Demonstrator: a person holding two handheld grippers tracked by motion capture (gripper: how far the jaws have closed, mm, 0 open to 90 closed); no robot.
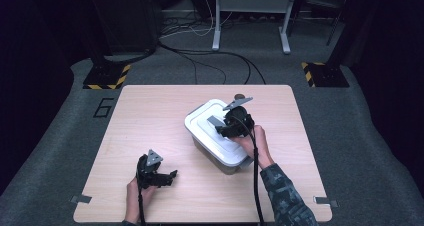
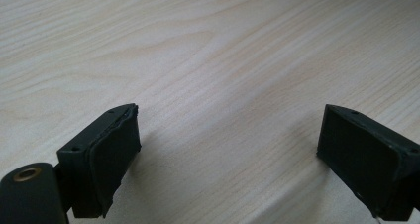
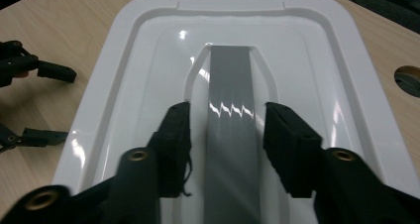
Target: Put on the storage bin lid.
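While I work at the table: both my grippers are in sight.
Right gripper (image 3: pixel 227 135): my jaws stand a little apart on either side of the grey handle (image 3: pixel 232 110), pads clear of it, nothing gripped.
Grey handle: a flat, glossy strip running down the middle of the white lid (image 3: pixel 317 60), set in a raised recess.
White lid: shiny plastic, rounded corners, stepped rim, seated on the storage box (image 1: pixel 220 158).
Storage box: stands right of centre on the wooden table (image 1: pixel 145 121), turned at an angle.
Left gripper (image 2: pixel 228 149): jaws wide, empty, over bare wood near my edge, well apart from the box.
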